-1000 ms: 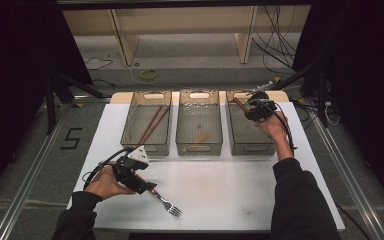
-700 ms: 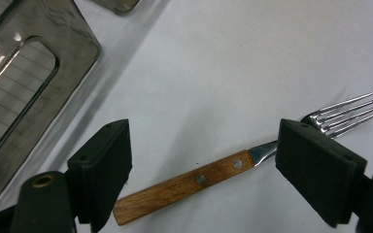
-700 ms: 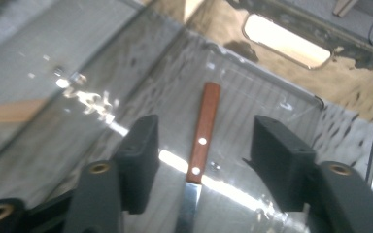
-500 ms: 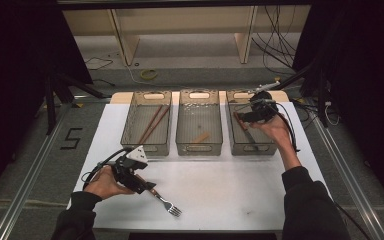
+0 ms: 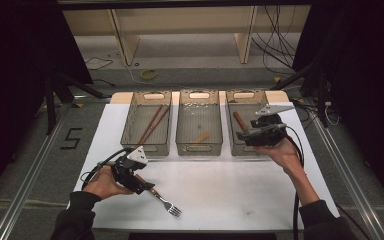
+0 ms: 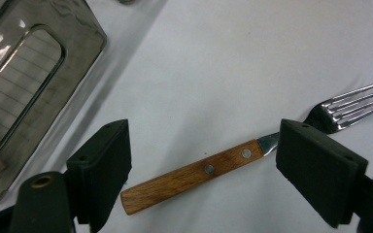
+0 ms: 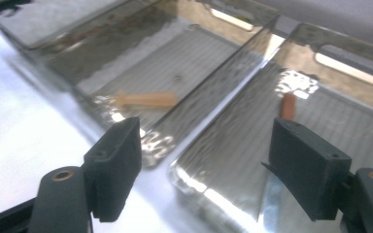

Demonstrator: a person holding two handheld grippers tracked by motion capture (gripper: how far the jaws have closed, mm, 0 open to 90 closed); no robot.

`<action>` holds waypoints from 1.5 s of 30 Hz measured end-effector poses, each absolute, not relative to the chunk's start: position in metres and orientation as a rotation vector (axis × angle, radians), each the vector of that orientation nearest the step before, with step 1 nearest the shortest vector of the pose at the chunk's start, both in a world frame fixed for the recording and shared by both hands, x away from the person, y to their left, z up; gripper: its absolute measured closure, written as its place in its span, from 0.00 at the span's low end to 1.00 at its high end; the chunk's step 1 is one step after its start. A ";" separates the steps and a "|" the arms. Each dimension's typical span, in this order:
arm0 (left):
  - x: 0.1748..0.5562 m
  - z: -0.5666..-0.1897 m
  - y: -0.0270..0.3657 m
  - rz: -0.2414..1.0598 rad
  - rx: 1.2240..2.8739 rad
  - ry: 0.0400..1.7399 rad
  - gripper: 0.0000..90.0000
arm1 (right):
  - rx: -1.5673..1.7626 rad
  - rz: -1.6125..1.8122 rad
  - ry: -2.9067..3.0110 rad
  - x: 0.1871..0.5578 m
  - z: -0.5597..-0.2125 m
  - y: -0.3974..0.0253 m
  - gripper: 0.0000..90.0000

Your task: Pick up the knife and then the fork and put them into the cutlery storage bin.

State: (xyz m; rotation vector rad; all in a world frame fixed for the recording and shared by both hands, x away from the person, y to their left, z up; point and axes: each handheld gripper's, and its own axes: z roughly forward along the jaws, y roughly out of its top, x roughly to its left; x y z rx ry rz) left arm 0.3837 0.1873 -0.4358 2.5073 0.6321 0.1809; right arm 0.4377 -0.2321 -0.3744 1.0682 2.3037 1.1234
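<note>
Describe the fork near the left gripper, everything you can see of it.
The fork has a brown handle that looks like wood, fixed with two small metal rivets, and a shiny metal neck and tines. It lies flat on the white table cover, near the front edge, below the left bin. In the high view the tines point toward the person and to the right. The left gripper has its jaws open on either side of the handle, and neither jaw appears to touch it.

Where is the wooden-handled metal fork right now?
The wooden-handled metal fork lies flat on the white table, at the near left in the high view, its handle between the open jaws of the left gripper, before the leftmost bin.
</note>
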 end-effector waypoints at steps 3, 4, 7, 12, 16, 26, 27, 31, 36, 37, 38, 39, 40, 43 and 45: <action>0.384 -0.437 0.186 0.186 2.510 0.633 0.22 | 1.058 1.160 2.301 0.423 -0.376 -0.233 0.30; 0.384 -0.437 0.186 0.182 2.511 0.634 0.22 | 1.060 1.171 2.297 0.419 -0.377 -0.233 0.30; 0.384 -0.438 0.186 0.180 2.520 0.623 0.22 | 1.061 1.202 2.304 0.409 -0.381 -0.233 0.30; 0.385 -0.438 0.186 0.184 2.519 0.628 0.22 | 1.051 1.199 2.314 0.398 -0.390 -0.230 0.30; 0.386 -0.438 0.186 0.188 2.544 0.623 0.23 | 1.036 1.199 2.332 0.393 -0.394 -0.228 0.30; 0.386 -0.441 0.185 0.173 2.628 0.594 0.24 | 0.985 1.213 2.392 0.377 -0.402 -0.217 0.30; 0.386 -0.442 0.184 0.170 2.639 0.588 0.24 | 0.979 1.214 2.398 0.376 -0.403 -0.216 0.30; 0.387 -0.446 0.180 0.127 2.697 0.552 0.26 | 0.970 1.210 2.417 0.372 -0.406 -0.213 0.30; 0.387 -0.451 0.174 0.111 2.746 0.511 0.29 | 0.963 1.216 2.433 0.369 -0.409 -0.211 0.30; 0.387 -0.451 0.173 0.104 2.756 0.498 0.29 | 0.964 1.215 2.437 0.368 -0.409 -0.211 0.30; 0.388 -0.452 0.173 0.090 2.766 0.485 0.29 | 0.958 1.211 2.442 0.368 -0.410 -0.211 0.30; 0.388 -0.453 0.172 0.093 2.765 0.485 0.30 | 0.961 1.212 2.444 0.368 -0.410 -0.211 0.30; 0.388 -0.454 0.171 0.081 2.770 0.479 0.30 | 0.963 1.211 2.444 0.368 -0.410 -0.211 0.30; 0.390 -0.458 0.167 0.071 2.811 0.441 0.30 | 0.963 1.211 2.448 0.369 -0.411 -0.212 0.30; 0.391 -0.459 0.166 0.057 2.823 0.427 0.30 | 0.963 1.211 2.448 0.369 -0.411 -0.212 0.30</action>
